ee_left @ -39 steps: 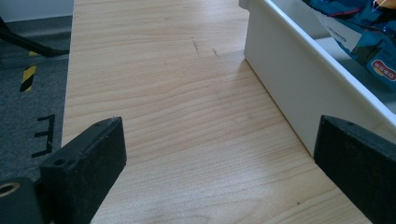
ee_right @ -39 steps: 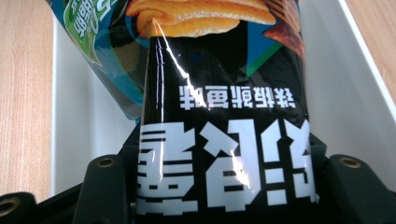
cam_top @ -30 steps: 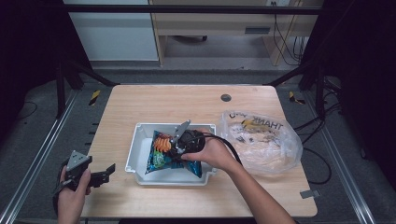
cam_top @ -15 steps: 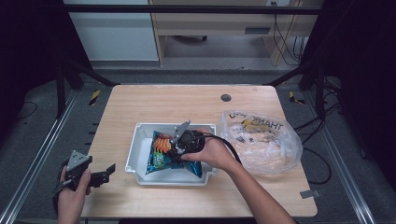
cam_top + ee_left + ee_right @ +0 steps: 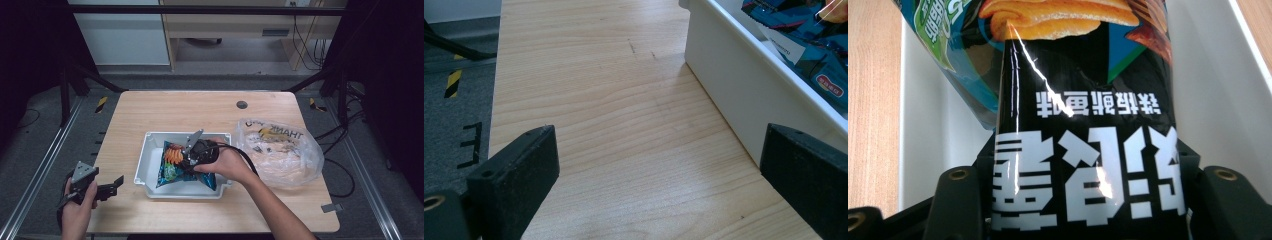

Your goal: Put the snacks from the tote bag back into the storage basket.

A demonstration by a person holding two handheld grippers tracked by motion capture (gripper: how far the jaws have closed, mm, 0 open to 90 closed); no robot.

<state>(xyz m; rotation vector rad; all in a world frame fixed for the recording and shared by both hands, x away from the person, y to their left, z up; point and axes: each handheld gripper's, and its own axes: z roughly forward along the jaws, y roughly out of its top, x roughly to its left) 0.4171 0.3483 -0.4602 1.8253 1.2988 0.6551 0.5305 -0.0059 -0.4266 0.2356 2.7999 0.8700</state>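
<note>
Chip bag (image 5: pixel 1083 150) is sitting pinched in the right gripper (image 5: pixel 197 152) over the white bin (image 5: pixel 145 165), needing a gentle, level release; left gripper (image 5: pixel 107 187) is idling wide open.

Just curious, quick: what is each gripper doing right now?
Left gripper: open, holding nothing, beside the white bin.
Right gripper: closed on a black snack bag.

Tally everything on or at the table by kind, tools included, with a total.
Snack bags: 2 (black snack bag, blue snack bag)
White bin: 1
Clear plastic bag: 1
Tools: 2 (left tool, right tool)
Total: 6
</note>
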